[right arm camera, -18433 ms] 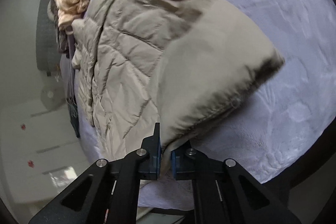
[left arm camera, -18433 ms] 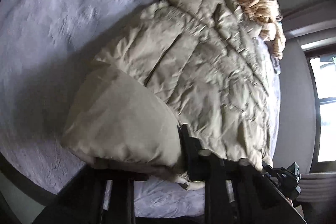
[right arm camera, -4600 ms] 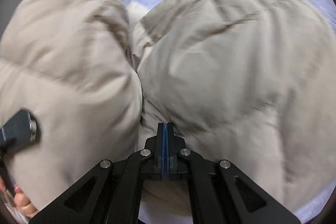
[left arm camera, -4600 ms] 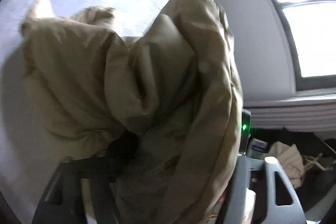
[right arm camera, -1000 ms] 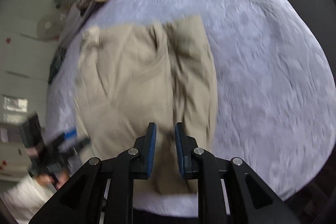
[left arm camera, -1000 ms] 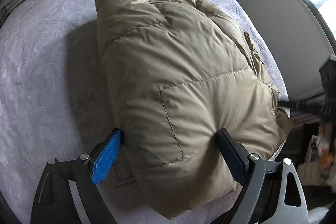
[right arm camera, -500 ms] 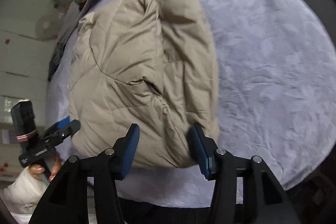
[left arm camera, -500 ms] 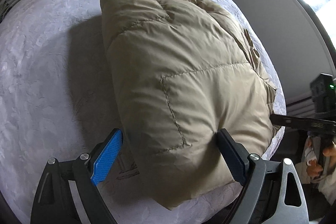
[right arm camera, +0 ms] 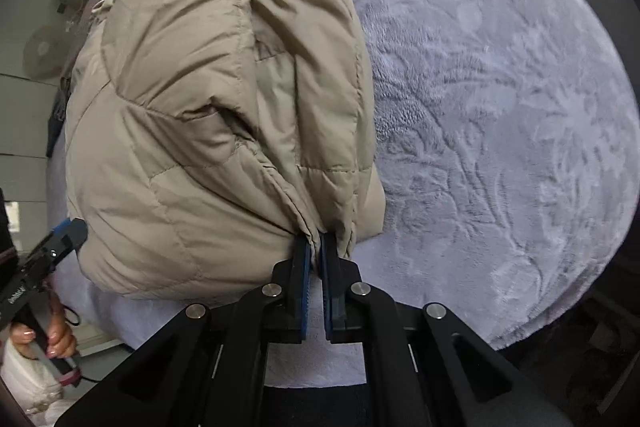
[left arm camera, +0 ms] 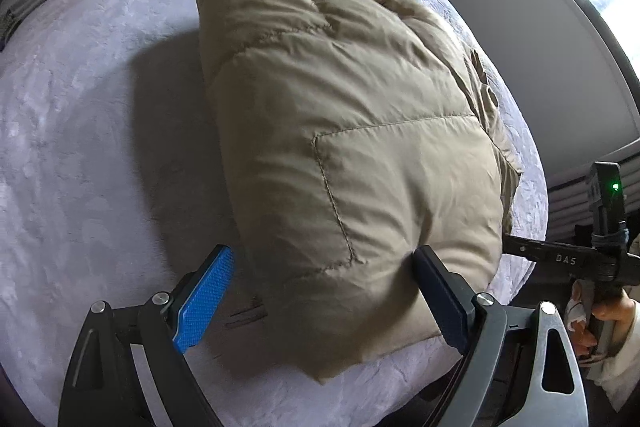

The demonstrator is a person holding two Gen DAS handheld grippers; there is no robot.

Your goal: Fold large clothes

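The left claw (left arm camera: 320,301) is spread wide, its blue pad and dark pad far apart. The right claw (right arm camera: 315,259) is pinched nearly closed on a fold of fabric, its fingers level and pointing forward

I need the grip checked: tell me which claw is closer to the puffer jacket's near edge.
Right. The right claw is pinched shut on the puffer jacket hem; the left claw is wide open, straddling its corner.
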